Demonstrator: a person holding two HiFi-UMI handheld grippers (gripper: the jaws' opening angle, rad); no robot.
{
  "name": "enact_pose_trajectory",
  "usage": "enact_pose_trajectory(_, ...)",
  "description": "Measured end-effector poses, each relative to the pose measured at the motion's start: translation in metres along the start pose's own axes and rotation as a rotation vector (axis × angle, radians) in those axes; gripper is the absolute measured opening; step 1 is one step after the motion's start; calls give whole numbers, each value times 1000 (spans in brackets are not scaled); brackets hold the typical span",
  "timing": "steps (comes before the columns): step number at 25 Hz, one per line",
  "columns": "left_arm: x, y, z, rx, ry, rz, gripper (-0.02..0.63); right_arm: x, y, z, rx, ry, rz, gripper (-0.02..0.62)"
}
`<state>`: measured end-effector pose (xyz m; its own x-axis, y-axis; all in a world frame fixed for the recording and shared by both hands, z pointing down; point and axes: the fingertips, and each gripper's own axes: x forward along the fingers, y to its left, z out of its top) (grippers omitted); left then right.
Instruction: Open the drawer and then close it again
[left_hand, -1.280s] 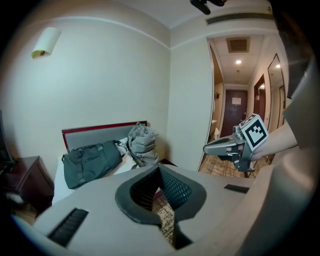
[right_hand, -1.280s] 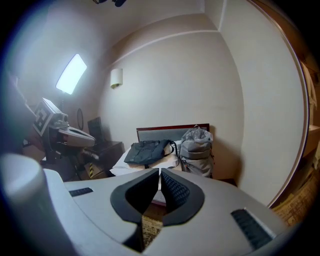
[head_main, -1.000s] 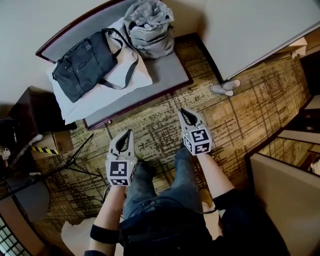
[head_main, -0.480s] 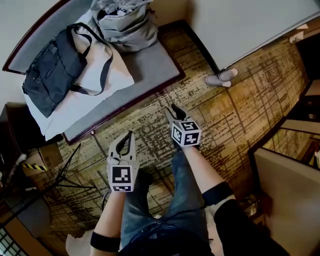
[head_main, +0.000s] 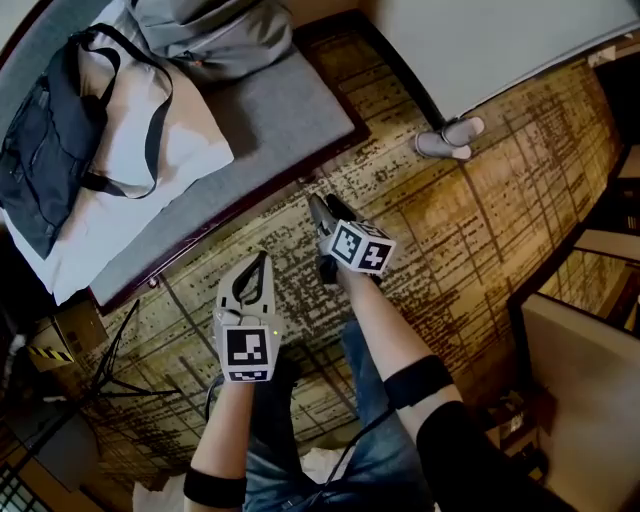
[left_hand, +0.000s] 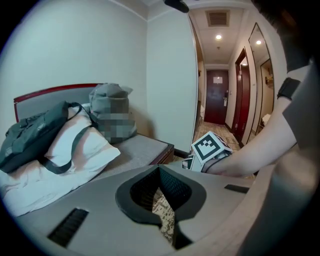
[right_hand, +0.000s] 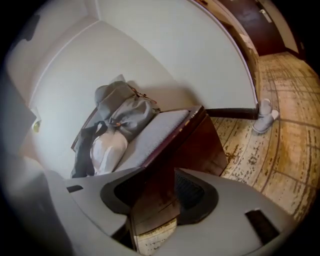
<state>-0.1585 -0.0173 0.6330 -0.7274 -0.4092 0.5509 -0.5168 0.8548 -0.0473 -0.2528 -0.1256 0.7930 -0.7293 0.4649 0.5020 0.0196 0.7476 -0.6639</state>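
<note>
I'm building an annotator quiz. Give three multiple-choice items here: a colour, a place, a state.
1. Colour of the padded top of the bench? A red, B green, C grey.
2. Where do the slippers lie? A on the carpet beside the white wall, B on the bench, C on the pillow.
3. The left gripper has its jaws: A wide apart, B shut on nothing, C shut on a strap.
1 C: the pad shows grey. 2 A: they lie on carpet at the wall's foot. 3 B: its tips meet, nothing between.
</note>
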Motion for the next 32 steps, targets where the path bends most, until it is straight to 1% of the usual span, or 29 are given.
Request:
enact_pose_trajectory(5,47,6,-18,18,-18,1,0,36,-40,-18,195,-31,-6,201)
enact_pose_trajectory(8,69,10,-26,36,-25,0,0,53,-54,-27,262,-50,10,199)
enact_pose_trajectory(14,100,2,-39,68,-36,-26,0,82,-71,-35,334,-69,47,199)
enact_pose_trajectory(18,114,-1,-49,63,-35,-38,0,95,-81,-37,393,-88,65,198)
enact_pose_trajectory(22,123,1,-57,59,-32,-42,0,106,-82,-37,445,-118,106,158)
enact_pose_trajectory(26,129,3,-60,44,-28,-39,0,109,-80,-38,496,-155,165,150)
enact_pose_trajectory(28,131,2,-61,44,-30,-43,0,110,-79,-38,505,-167,188,127)
enact_pose_trajectory(30,133,2,-63,59,-32,-52,0,111,-80,-39,499,-164,180,69)
enact_pose_trajectory(32,133,1,-65,56,-32,-53,0,113,-80,-40,490,-162,162,67)
